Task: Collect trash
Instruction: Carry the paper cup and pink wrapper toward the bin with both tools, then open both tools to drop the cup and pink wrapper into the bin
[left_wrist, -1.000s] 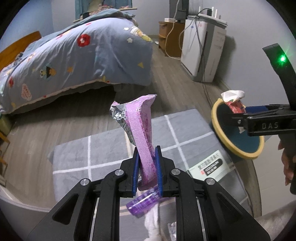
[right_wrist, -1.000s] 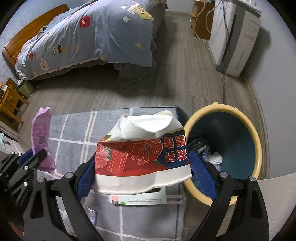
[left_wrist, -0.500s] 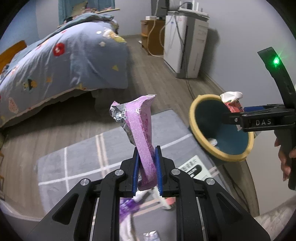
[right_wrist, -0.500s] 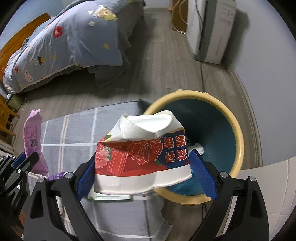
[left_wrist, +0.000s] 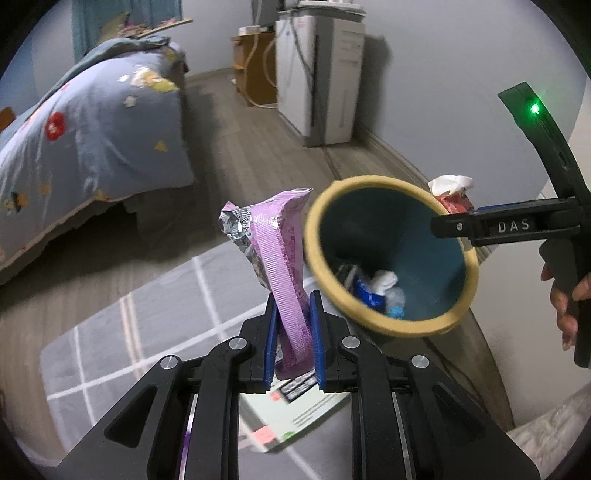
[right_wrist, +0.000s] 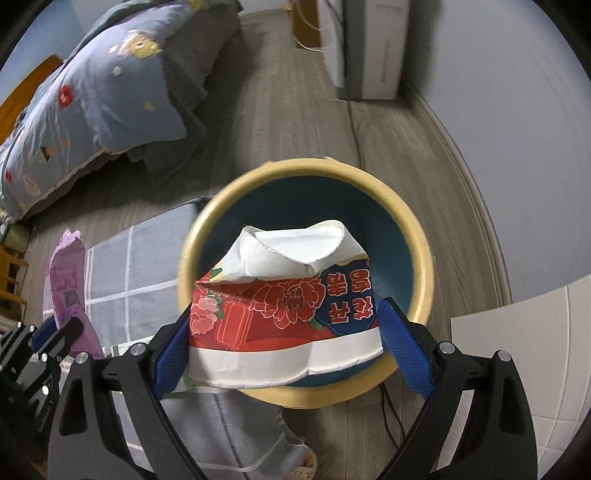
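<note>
— Bedroom floor: bin (right_wrist: 421, 258) position?
— Directly beyond the right gripper (right_wrist: 284, 332) jaws, which clamp a crushed paper cup (right_wrist: 284, 295), ready to drop.
— Left gripper (left_wrist: 293, 332)?
— Jaws nearly shut, pinching purple wrapper (left_wrist: 280, 251); bin lies right, awaiting its turn.

Under your tongs runs a grey wood-plank floor (right_wrist: 303, 122). On it, ahead of the right tongs, stands a round yellow-rimmed, teal-lined bin (right_wrist: 421, 254). Below the left tongs lies a grey rug with white grid lines (left_wrist: 155, 317), with a white printed leaflet (left_wrist: 295, 417) on it. Farther ahead stand a bed with a blue patterned quilt (left_wrist: 92, 129) and a white upright appliance (left_wrist: 317, 74).
</note>
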